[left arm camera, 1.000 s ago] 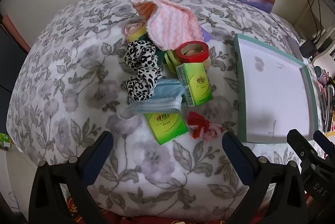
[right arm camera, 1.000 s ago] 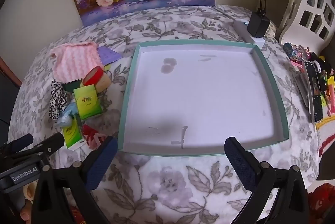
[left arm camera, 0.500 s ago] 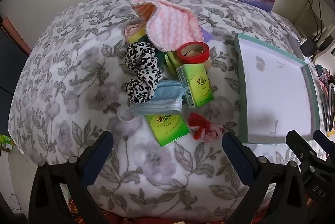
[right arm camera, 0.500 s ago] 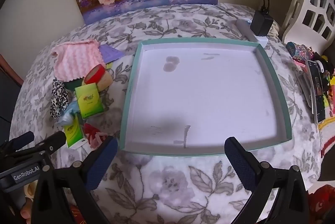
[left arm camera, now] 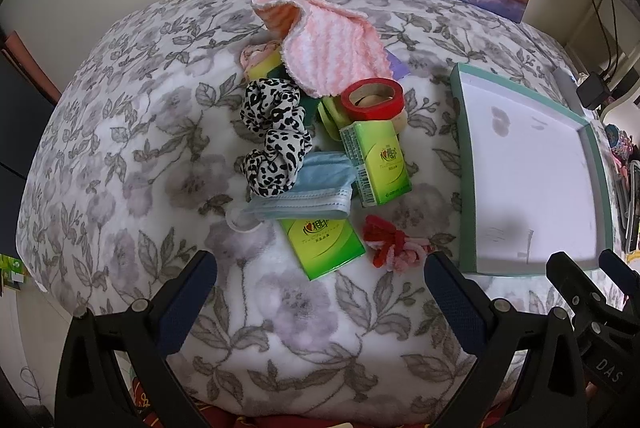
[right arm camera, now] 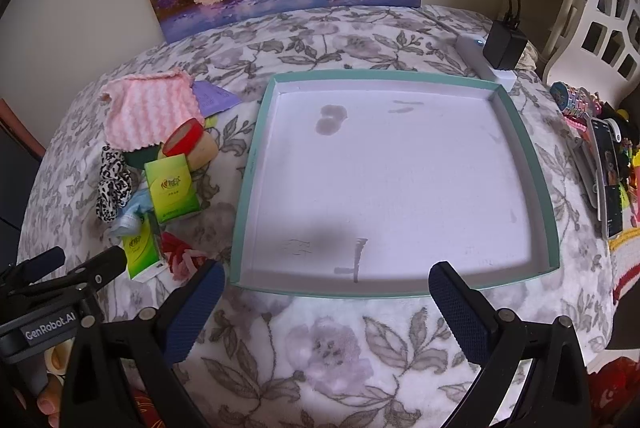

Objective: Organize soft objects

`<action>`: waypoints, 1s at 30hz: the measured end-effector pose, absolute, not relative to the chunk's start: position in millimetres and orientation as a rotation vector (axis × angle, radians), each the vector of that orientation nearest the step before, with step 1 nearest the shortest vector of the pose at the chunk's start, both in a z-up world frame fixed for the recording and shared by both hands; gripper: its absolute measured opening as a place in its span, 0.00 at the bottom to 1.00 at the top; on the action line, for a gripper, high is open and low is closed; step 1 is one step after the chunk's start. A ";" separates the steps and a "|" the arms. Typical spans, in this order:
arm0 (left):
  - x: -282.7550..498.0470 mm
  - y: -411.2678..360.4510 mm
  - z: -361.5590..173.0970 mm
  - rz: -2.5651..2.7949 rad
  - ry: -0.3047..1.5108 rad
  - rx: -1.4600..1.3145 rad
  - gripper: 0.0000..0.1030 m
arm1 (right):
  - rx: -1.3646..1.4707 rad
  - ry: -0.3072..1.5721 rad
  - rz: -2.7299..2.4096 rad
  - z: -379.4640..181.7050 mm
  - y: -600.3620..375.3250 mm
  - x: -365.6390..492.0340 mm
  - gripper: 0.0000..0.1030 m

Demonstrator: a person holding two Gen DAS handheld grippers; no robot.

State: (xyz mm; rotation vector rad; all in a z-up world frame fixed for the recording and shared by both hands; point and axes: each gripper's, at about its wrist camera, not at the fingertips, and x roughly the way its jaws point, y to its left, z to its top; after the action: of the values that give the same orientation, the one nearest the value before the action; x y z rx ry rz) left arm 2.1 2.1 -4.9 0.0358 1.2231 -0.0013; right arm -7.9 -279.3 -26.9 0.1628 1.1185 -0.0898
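The left claw (left arm camera: 320,292) is being held spread wide w/ nothing between its pads, low over the floral blanket (left arm camera: 120,155), just short of the soft pile. The right claw (right arm camera: 324,298) is likewise being held wide apart & empty, at the near rim of the teal-edged tray (right arm camera: 520,131).

All places are being given rel. to that tray. To its left, well apart from its rim, a heap is being shown: pink striped cloth (left arm camera: 336,47) at the far end, leopard scrunchie (left arm camera: 274,135) further left, blue face mask (left arm camera: 308,193) draped partly over a green tissue pack (left arm camera: 324,242). A 2nd green tissue pack (left arm camera: 376,159), w/ barcode on its side, is lying nearer the tray; print on both packs is too small to read. A red tape roll (left arm camera: 374,97) is resting behind it. A red-pink hair tie (left arm camera: 390,242) is lying closest to the tray's near-left corner.

"GenRobot.AI" is being shown on the left tool's body in the right view; "DAS" on the right tool's in the left view.
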 end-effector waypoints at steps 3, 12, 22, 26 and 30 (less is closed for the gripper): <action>2.2 2.3 -5.2 0.003 1.225 0.036 1.00 | 0.163 1.119 -0.089 -27.0 -279.1 -7.7 1.00; 2.4 2.9 -4.9 0.005 1.226 0.034 1.00 | 0.160 1.122 -0.086 -27.1 -279.6 -7.3 1.00; 4.3 2.8 -3.7 0.017 1.231 0.030 1.00 | 0.159 1.124 -0.086 -27.3 -280.5 -7.2 1.00; 5.4 4.4 -3.6 0.023 1.233 0.024 1.00 | 0.160 1.123 -0.086 -27.5 -280.7 -7.7 1.00; 6.1 6.6 -3.6 0.030 1.233 0.017 1.00 | 0.161 1.124 -0.086 -28.1 -280.3 -8.1 1.00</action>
State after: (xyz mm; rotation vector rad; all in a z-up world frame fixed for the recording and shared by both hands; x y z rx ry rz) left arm 6.1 6.6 -3.6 0.0172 1.2328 0.0304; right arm -8.1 -280.3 -28.1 0.1612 1.1237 -0.0861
